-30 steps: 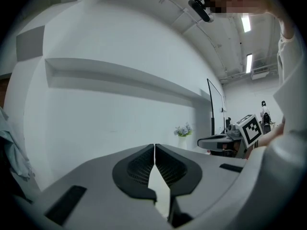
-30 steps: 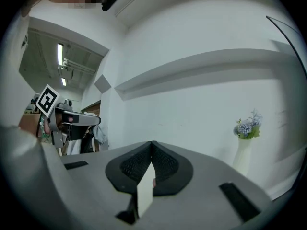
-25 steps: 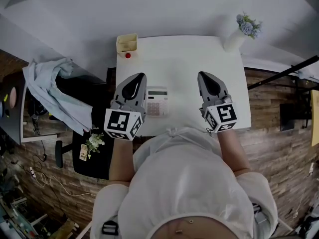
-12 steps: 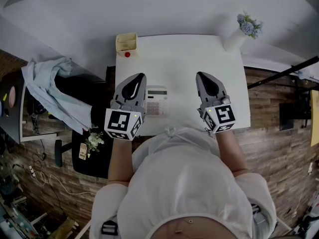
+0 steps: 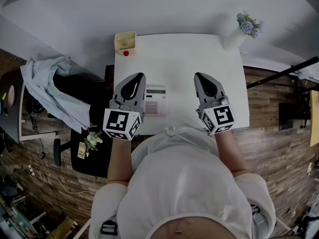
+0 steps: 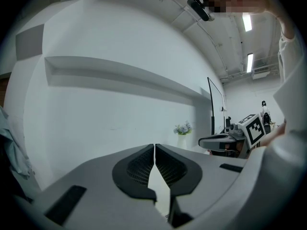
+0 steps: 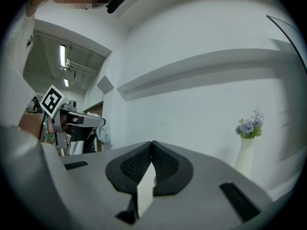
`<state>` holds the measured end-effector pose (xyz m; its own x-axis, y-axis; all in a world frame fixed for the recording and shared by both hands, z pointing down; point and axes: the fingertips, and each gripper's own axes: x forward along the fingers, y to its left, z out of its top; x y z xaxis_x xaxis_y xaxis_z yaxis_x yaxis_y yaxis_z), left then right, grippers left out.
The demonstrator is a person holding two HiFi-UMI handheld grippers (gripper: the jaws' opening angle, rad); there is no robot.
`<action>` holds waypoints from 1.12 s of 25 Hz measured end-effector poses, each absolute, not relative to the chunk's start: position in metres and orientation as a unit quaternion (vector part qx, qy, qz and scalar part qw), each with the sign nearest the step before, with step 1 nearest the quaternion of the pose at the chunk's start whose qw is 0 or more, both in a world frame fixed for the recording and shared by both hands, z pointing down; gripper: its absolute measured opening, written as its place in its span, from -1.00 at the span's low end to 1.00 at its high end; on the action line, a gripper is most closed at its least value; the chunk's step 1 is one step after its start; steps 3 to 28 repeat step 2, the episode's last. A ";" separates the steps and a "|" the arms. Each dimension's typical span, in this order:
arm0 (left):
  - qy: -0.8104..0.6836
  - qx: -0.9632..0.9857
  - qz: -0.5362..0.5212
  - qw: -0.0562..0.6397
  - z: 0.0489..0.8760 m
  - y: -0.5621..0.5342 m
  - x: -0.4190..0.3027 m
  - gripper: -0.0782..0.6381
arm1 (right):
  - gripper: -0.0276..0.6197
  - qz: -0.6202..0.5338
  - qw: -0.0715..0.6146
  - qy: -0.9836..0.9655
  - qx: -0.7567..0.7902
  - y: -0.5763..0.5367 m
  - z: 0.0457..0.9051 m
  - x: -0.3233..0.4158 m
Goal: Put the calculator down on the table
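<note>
The white calculator (image 5: 156, 101) lies flat on the white table (image 5: 179, 54), just right of my left gripper (image 5: 135, 75) and apart from it. In the left gripper view the left gripper (image 6: 154, 145) has its jaws shut tip to tip with nothing between them. My right gripper (image 5: 200, 75) hovers over the table's right half, well away from the calculator. Seen in its own view, the right gripper (image 7: 152, 143) is also shut and empty. Both point level toward the white wall.
A yellow box (image 5: 125, 41) with a small red object (image 5: 126, 53) beside it sits at the table's far left corner. A white vase of blue flowers (image 5: 239, 34) stands at the far right corner. A chair draped with pale cloth (image 5: 50, 83) is left of the table.
</note>
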<state>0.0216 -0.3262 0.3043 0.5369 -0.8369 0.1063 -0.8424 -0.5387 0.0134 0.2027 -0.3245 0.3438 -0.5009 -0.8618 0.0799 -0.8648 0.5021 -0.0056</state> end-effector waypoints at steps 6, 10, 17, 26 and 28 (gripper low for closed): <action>-0.480 0.875 0.043 0.033 0.305 -0.325 0.023 -0.71 | -0.91 0.022 0.034 -0.867 0.497 -0.323 0.344 0.203; -0.480 0.875 0.043 0.033 0.305 -0.325 0.023 -0.71 | -0.91 0.022 0.034 -0.867 0.497 -0.323 0.344 0.203; -0.480 0.875 0.043 0.033 0.305 -0.325 0.023 -0.71 | -0.91 0.022 0.034 -0.867 0.497 -0.323 0.344 0.203; -0.480 0.875 0.043 0.033 0.305 -0.325 0.023 -0.71 | -0.91 0.022 0.034 -0.867 0.497 -0.323 0.344 0.203; -0.480 0.875 0.043 0.033 0.305 -0.325 0.023 -0.71 | -0.91 0.022 0.034 -0.867 0.497 -0.323 0.344 0.203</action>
